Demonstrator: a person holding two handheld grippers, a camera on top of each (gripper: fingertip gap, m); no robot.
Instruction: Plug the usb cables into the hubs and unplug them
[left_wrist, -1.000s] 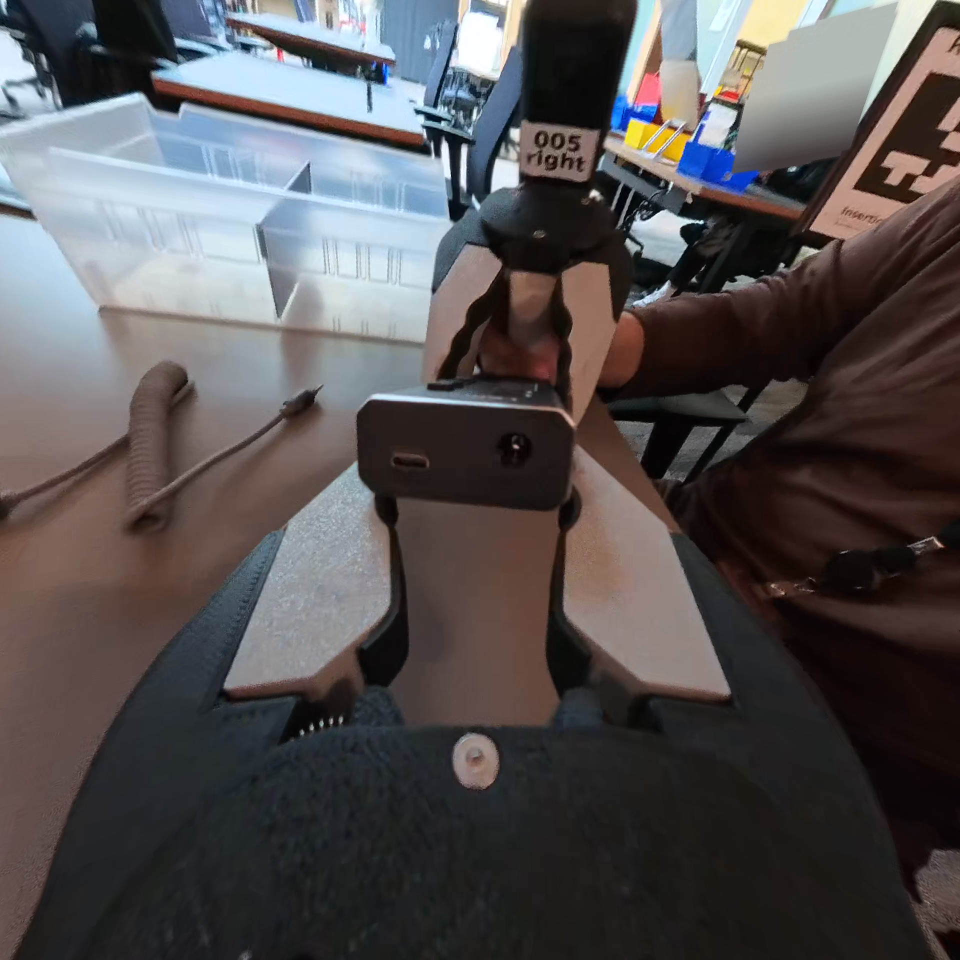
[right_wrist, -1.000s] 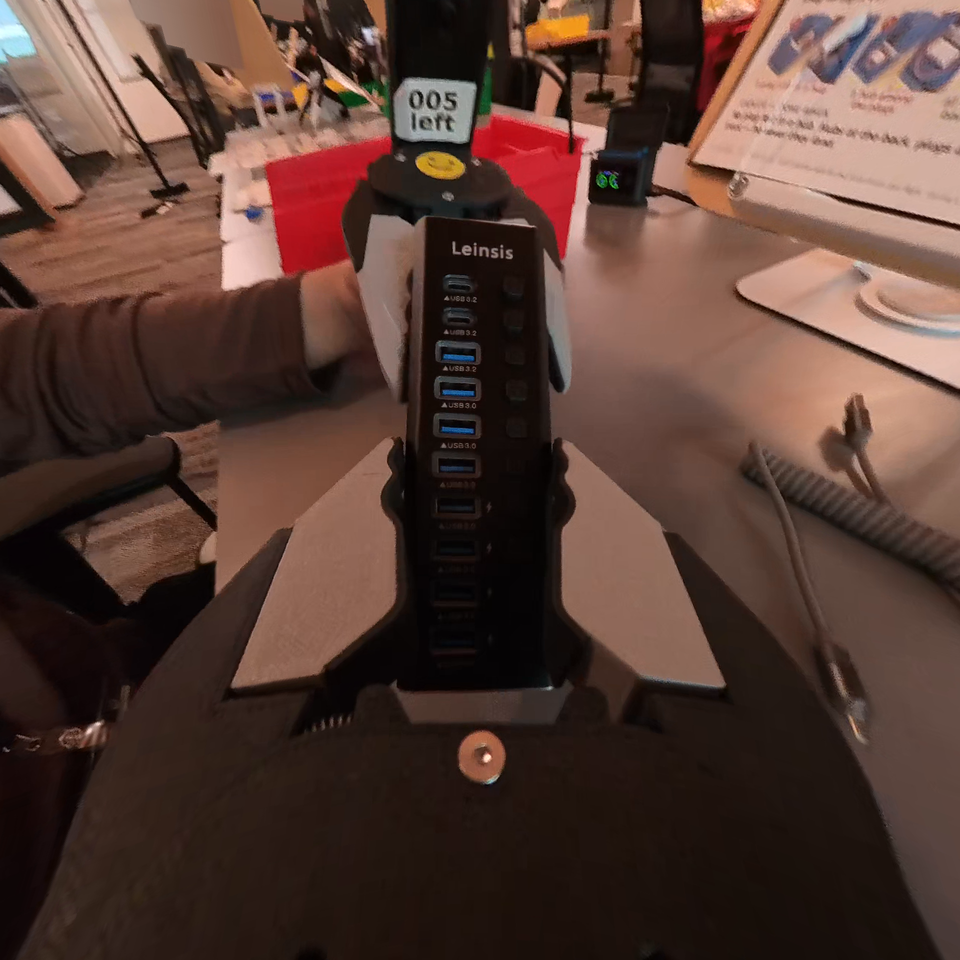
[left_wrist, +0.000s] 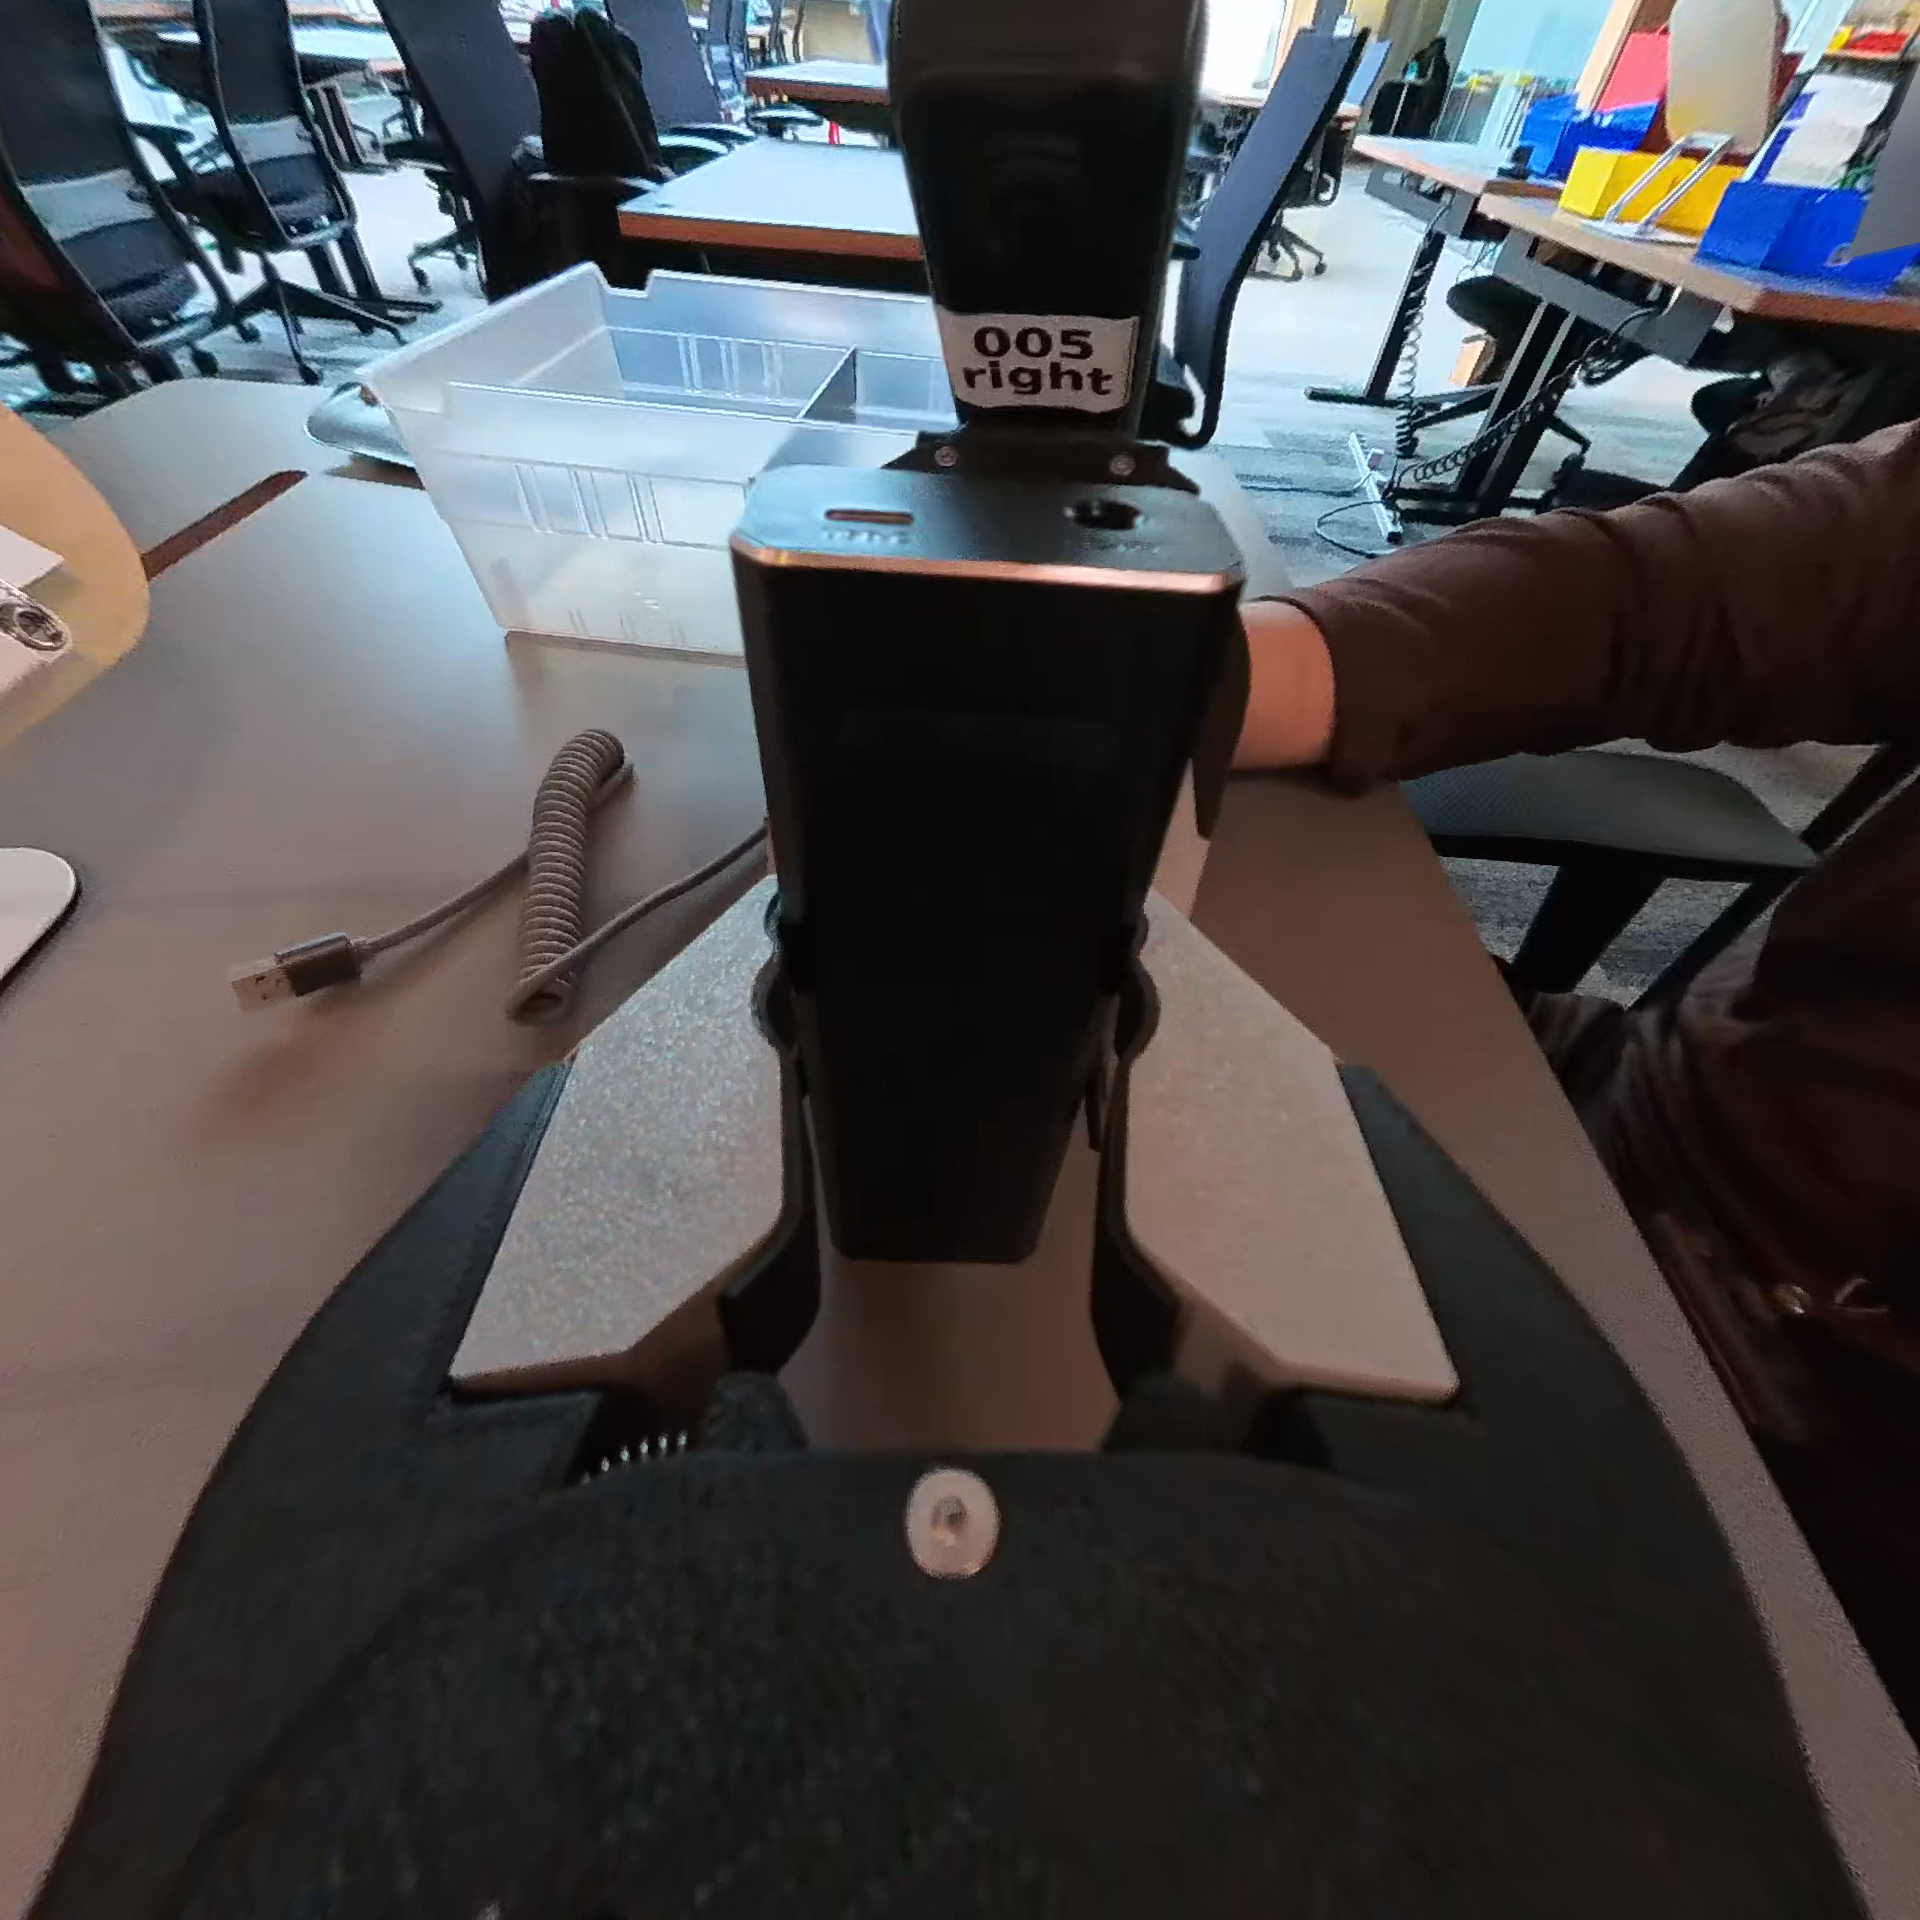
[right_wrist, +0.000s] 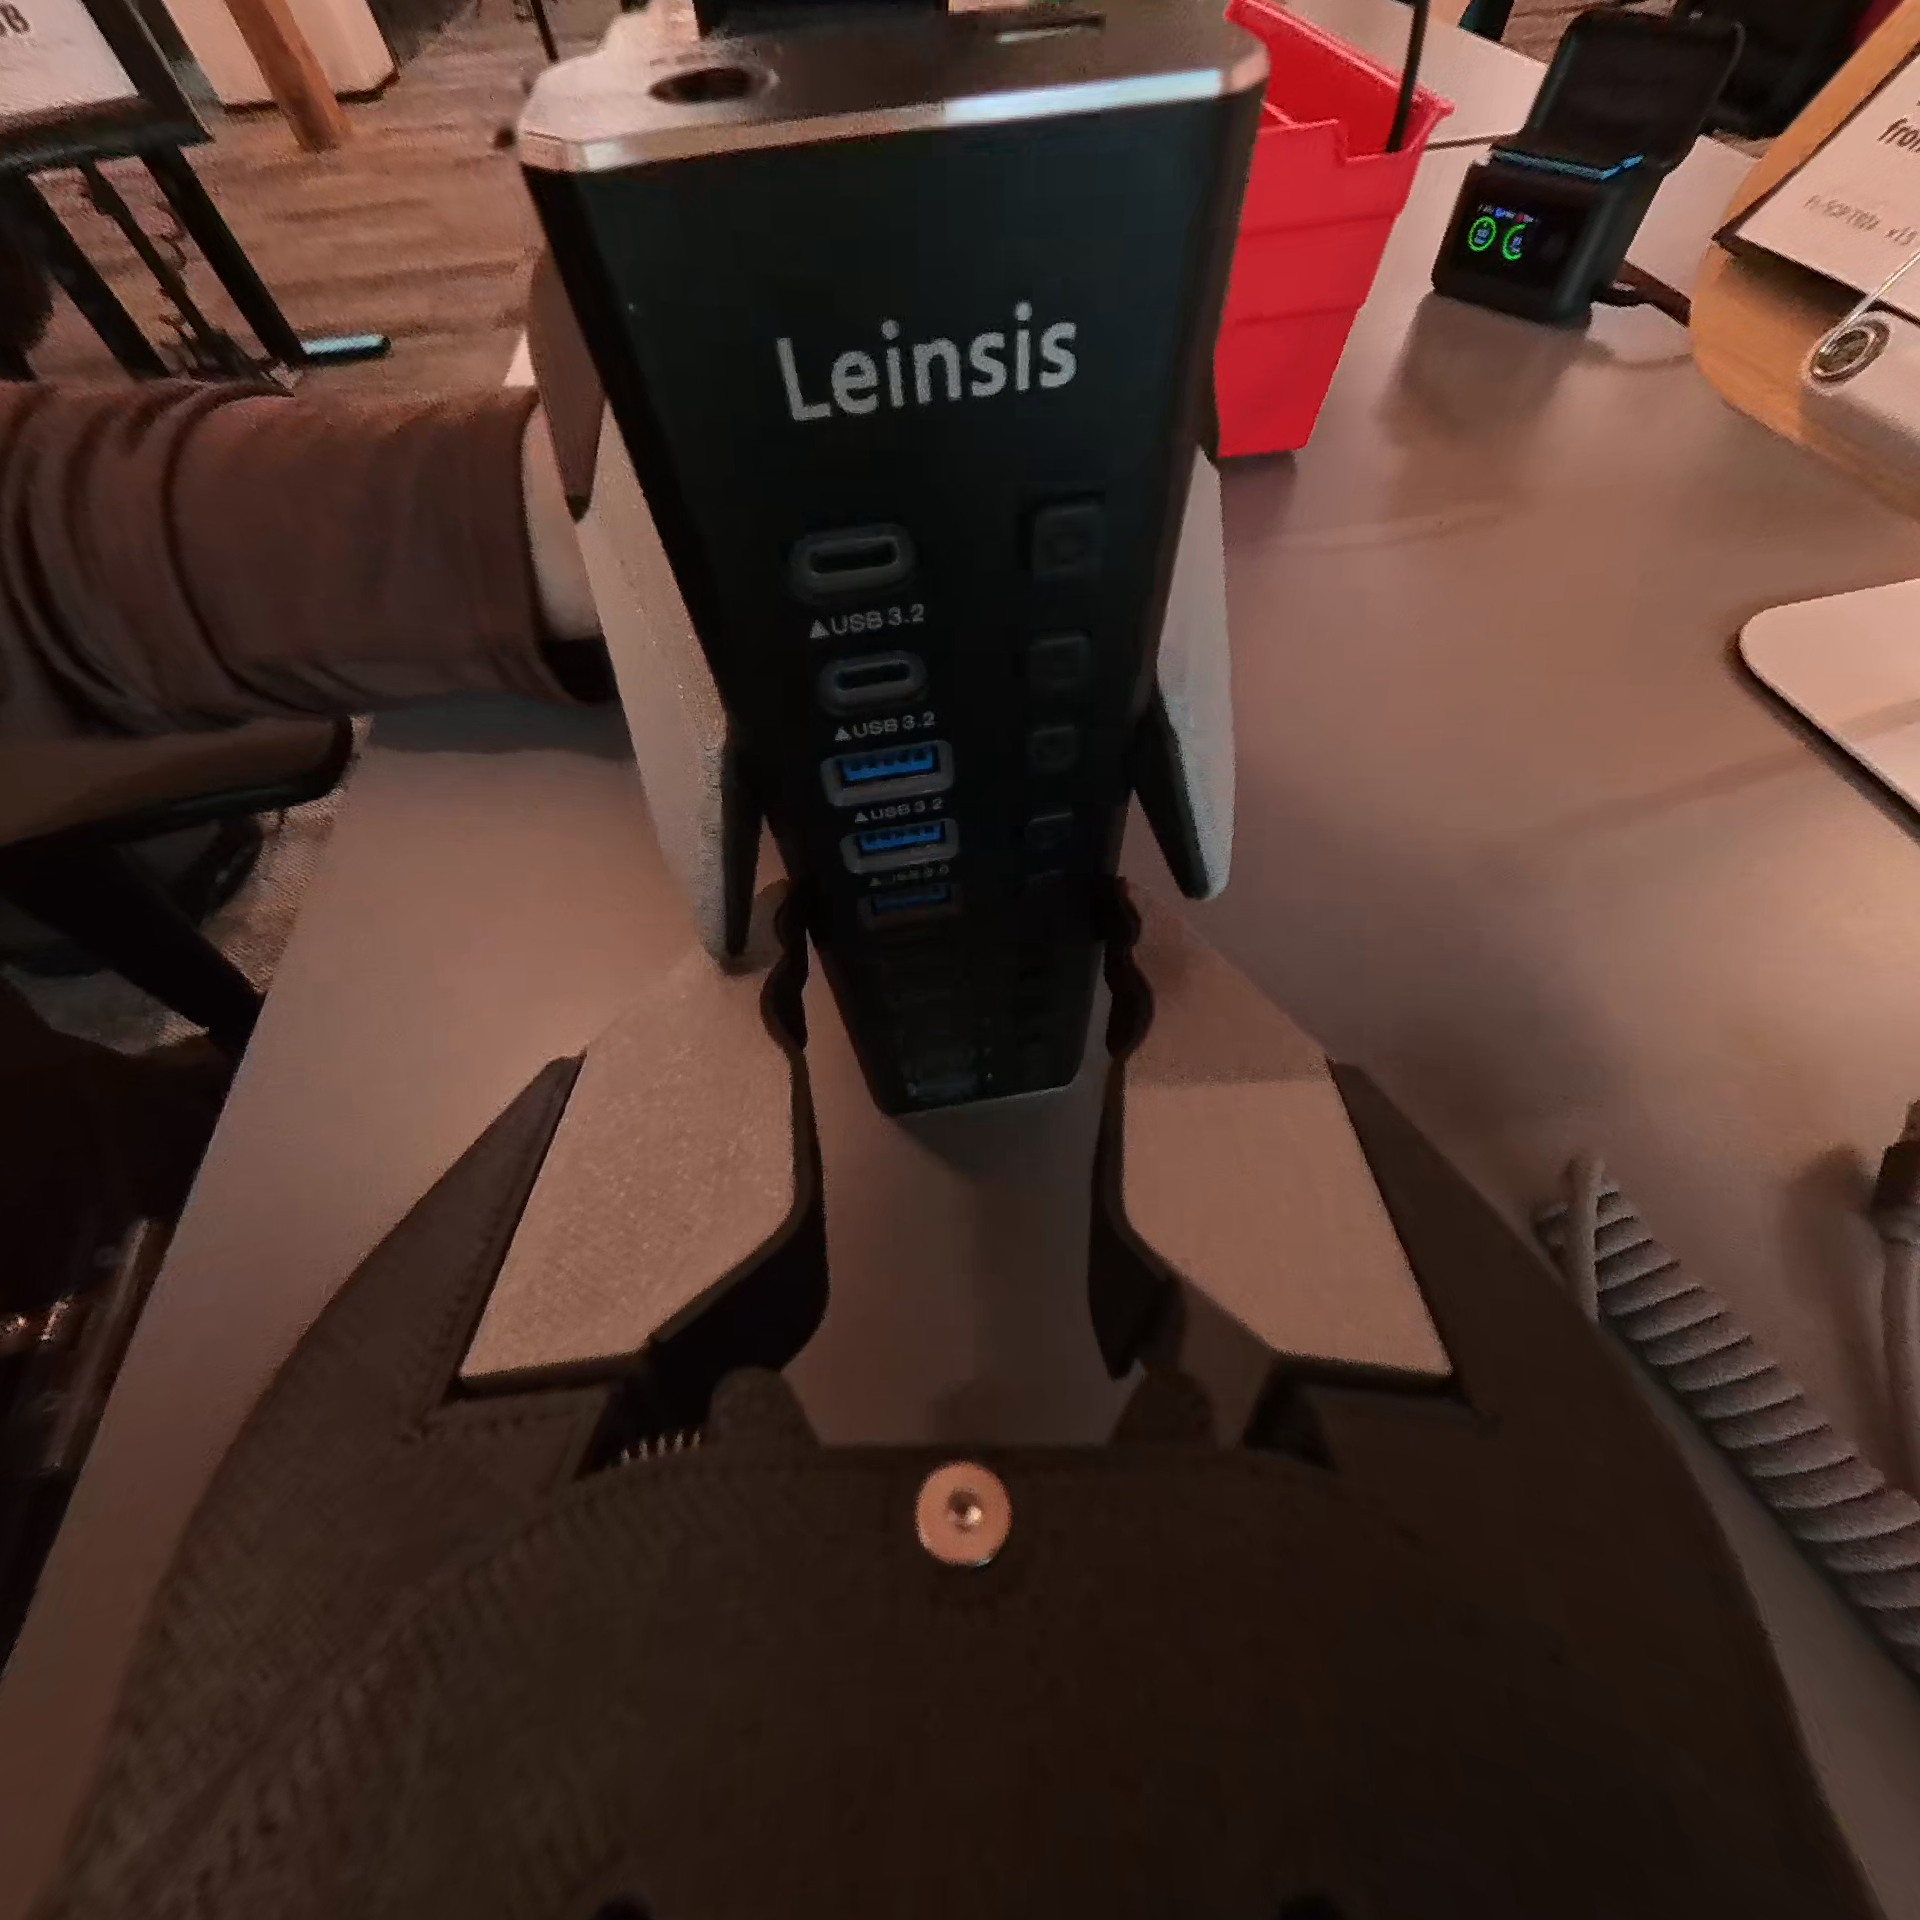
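- Two claws meet on one black hub (left_wrist: 987, 883), one from each side, and the hub stands up tall between them above the table (left_wrist: 312, 748).
- From the left wrist view, the left claw (left_wrist: 951, 987) points forward and its two fingers (left_wrist: 779, 997) press on the hub's plain back, low down on its sides.
- From the right wrist view, the right claw (right_wrist: 956, 966) points the other way, at the hub's (right_wrist: 925, 623) front with its row of plug holes. Its fingers (right_wrist: 1127, 977) squeeze the narrow lower part.
- Both claws are partly closed, clamped on the hub.
- In the right wrist view, the left claw's pale fingers (right_wrist: 665, 727) show on both sides of the hub, a bit higher than the right claw's grip.
- A sleeve (left_wrist: 1558, 644) reaches in from the side to the far claw's handle.
- No plug sits in the holes that show. The lowest holes are too dark to tell.
- A grey curly cable (left_wrist: 561, 862) lies loose on the table beside the claws, with its metal plug (left_wrist: 296, 966) lying flat.
- A clear plastic bin (left_wrist: 623, 457) sits farther back on the table.
- A red bin (right_wrist: 1309, 270) and a small charger with a lit screen (right_wrist: 1538, 229) stand behind the hub in the right wrist view.
- The table edge runs close by on the person's side, with bare table around the cable.
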